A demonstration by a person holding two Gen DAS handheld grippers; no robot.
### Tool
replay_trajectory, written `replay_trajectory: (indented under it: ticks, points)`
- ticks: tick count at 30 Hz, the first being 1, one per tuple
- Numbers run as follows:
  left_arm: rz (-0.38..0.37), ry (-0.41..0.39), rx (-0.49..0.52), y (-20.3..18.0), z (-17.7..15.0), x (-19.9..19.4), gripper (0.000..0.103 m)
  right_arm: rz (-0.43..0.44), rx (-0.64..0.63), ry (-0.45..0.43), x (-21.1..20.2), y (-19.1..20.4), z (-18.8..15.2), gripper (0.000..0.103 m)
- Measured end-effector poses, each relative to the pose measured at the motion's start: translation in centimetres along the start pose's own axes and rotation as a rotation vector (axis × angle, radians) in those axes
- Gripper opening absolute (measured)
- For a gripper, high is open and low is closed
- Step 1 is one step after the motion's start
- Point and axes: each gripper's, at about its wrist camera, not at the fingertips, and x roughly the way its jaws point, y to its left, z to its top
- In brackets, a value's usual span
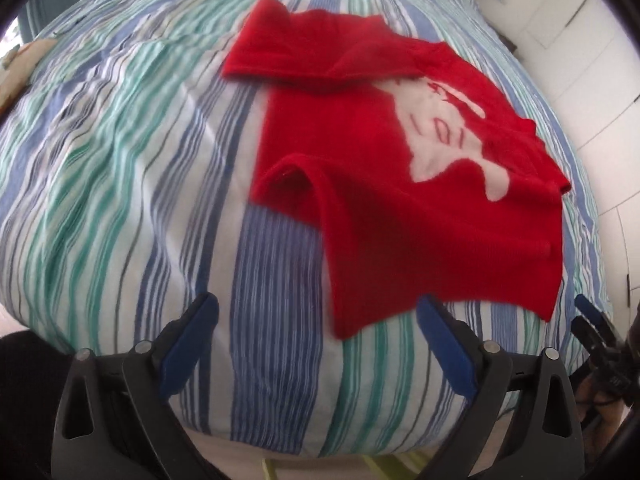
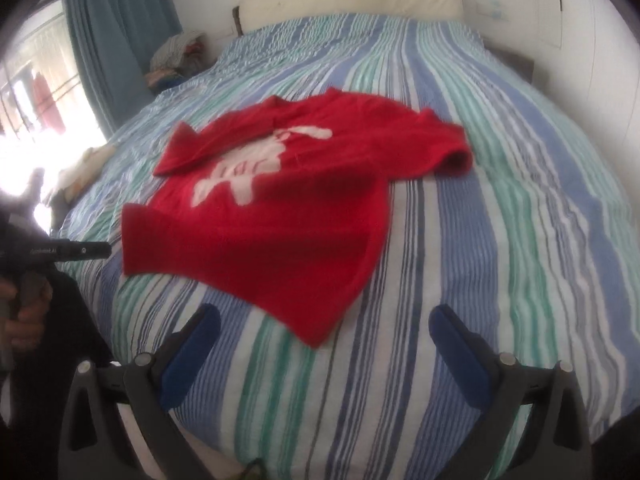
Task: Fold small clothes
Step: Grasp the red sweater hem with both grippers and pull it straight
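A small red T-shirt with a white print lies spread face up on the striped bedcover. It also shows in the right wrist view. My left gripper is open and empty, just short of the shirt's near hem corner. My right gripper is open and empty, just short of the shirt's near corner on its side. The tip of the right gripper shows at the right edge of the left wrist view. The left gripper's handle, held in a hand, shows at the left edge of the right wrist view.
The bed has a cream headboard at the far end. A pile of clothes sits beside the bed near a blue curtain. White wall and cabinet panels run along the right side.
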Motion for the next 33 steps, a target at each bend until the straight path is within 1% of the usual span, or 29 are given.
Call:
replay_trajectory:
  ticks: [1,2,3,4,5,6,7,8,10,11,12,14,16,18,20,21,23,26,27,28,29,30,31,32,33]
  points:
    - [-0.008,0.021,-0.001,-0.3,0.1,0.6,0.073,0.033,0.034,0.018,1.1,-0.7,-0.2,0.102]
    - [-0.019,0.051,0.0,-0.6,0.3,1.2,0.045,0.059,0.067,0.03,2.1,-1.3,-0.2,0.1]
    - [-0.037,0.074,0.006,-1.1,0.3,1.7,0.013,0.092,0.105,0.042,3.1,-1.8,-0.2,0.095]
    - [-0.054,0.09,0.014,-1.5,0.2,1.9,0.003,0.134,0.143,0.059,4.1,-2.2,-0.2,0.091]
    - [-0.047,0.093,0.021,-1.9,0.1,1.9,0.003,0.174,0.176,0.08,5.1,-2.6,-0.2,0.077]
    - [-0.034,0.087,0.038,-2.2,-0.1,1.4,0.003,0.198,0.202,0.097,5.9,-2.9,-0.3,0.053]
    - [-0.033,0.085,0.059,-2.4,-0.2,0.6,0.003,0.209,0.209,0.109,6.3,-2.9,-0.3,0.035]
    - [-0.041,0.091,0.072,-2.3,-0.5,-0.5,0.003,0.213,0.195,0.123,6.3,-2.7,-0.2,0.005]
    - [-0.056,0.123,0.081,-1.6,-1.1,-2.9,0.003,0.211,0.168,0.143,5.0,-2.4,0.2,0.005]
    - [-0.05,0.137,0.092,-1.2,-1.6,-4.2,0.003,0.232,0.169,0.147,3.7,-2.3,0.4,0.005]
    - [-0.031,0.141,0.106,-0.9,-2.1,-5.3,0.003,0.254,0.173,0.155,2.3,-2.1,0.6,0.005]
    - [0.009,0.146,0.137,-0.5,-3.2,-6.6,0.003,0.263,0.17,0.182,-0.5,-1.9,0.7,0.005]
    - [0.066,0.17,0.156,-0.4,-4.4,-5.8,0.003,0.258,0.171,0.219,-2.0,-1.3,0.4,0.005]
    - [0.14,0.218,0.149,-0.1,-5.3,-3.5,0.002,0.225,0.171,0.267,-1.5,-0.8,-0.7,0.005]
    - [0.202,0.262,0.109,1.0,-5.7,-1.3,0.002,0.154,0.157,0.325,0.4,-0.6,-2.3,0.005]
    - [0.218,0.272,0.092,1.5,-5.8,-0.5,0.002,0.13,0.168,0.355,1.5,-0.6,-3.2,0.005]
    - [0.23,0.284,0.069,2.1,-5.8,0.4,0.002,0.113,0.178,0.397,3.3,-0.3,-4.7,0.005]
    - [0.262,0.291,0.072,1.7,-5.6,1.3,0.003,0.075,0.164,0.405,4.5,0.5,-6.0,0.005]
    - [0.272,0.29,0.072,1.5,-5.4,1.8,0.008,0.064,0.152,0.397,4.8,0.6,-5.9,0.005]
    - [0.285,0.289,0.081,1.2,-5.3,2.0,0.01,0.06,0.15,0.393,4.8,0.6,-5.8,0.005]
    - [0.295,0.286,0.09,1.1,-5.4,1.7,0.019,0.066,0.157,0.392,4.9,0.6,-5.7,0.006]
    - [0.315,0.278,0.097,0.8,-5.3,1.4,0.047,0.077,0.16,0.394,4.5,0.5,-5.6,0.014]
    - [0.353,0.255,0.101,0.8,-5.4,0.6,0.061,0.078,0.149,0.41,4.1,0.3,-5.4,0.022]
    - [0.39,0.208,0.105,1.0,-5.5,-0.7,0.074,0.067,0.128,0.427,3.4,-0.1,-4.9,0.043]
    - [0.419,0.159,0.11,1.1,-5.5,-2.2,0.074,0.055,0.105,0.425,2.4,-0.3,-3.9,0.054]
